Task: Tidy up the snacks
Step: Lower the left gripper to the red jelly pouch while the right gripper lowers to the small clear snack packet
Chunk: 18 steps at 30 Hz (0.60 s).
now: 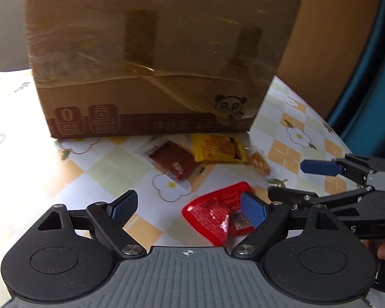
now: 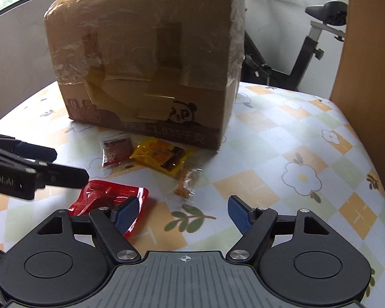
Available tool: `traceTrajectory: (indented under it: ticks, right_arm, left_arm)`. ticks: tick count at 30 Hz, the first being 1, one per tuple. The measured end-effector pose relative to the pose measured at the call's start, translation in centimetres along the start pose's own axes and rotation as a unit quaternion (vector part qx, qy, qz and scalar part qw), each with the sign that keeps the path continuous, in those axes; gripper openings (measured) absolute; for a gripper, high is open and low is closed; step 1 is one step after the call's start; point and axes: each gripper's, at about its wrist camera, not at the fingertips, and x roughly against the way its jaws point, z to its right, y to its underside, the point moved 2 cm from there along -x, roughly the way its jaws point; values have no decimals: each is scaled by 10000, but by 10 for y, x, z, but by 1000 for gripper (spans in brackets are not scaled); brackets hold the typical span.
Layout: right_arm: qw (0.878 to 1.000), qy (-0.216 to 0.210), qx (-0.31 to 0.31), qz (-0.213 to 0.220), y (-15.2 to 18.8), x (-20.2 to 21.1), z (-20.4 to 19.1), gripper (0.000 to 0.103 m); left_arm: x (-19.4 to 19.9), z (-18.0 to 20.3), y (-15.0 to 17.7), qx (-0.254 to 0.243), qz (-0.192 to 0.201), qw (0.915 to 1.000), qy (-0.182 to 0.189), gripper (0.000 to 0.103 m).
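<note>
Several snack packets lie on the flowered tablecloth in front of a taped cardboard box (image 1: 151, 59) (image 2: 146, 59). A red packet (image 1: 213, 210) (image 2: 107, 195) lies nearest. Behind it lie a brown-red packet (image 1: 170, 160) (image 2: 115, 151), a yellow packet (image 1: 218, 148) (image 2: 161, 155) and a small clear packet of orange bits (image 1: 259, 163) (image 2: 186, 182). My left gripper (image 1: 188, 208) is open and empty, its right fingertip over the red packet. My right gripper (image 2: 183, 214) is open and empty, hovering right of the red packet.
The table (image 2: 308, 138) is round, with a checked flower cloth. A wooden panel (image 2: 367, 64) stands at the right. An exercise bike (image 2: 308, 38) stands behind the table. Each gripper shows in the other's view, the right one (image 1: 305, 179) and the left one (image 2: 69, 164).
</note>
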Motion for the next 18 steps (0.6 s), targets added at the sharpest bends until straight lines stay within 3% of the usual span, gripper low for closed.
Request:
traceTrajectory:
  ticks: [4,8,12,14,18]
  right_arm:
    - [9998,27,-177,-3,6,3,9,72]
    - [9995,22,-305,-2,8,2,15,72]
    - [9992,25,-407,28,8,0,17,72]
    - [9990,18,-446,42,8,-1,16,72]
    - [9987,-12,-516,39,9,-6,15,72]
  left_arm:
    - [-12,15,5,-318,-100,9994,-35,86]
    - [-21,14,9,-309,-216,9992,-117,72]
    - [-19,10,12,-368,-134,9991,-136,66]
    - [-17,7,13,-355,-73,9992,-167,54]
    - [-13,-1,16,-313,6,9993,-186,52]
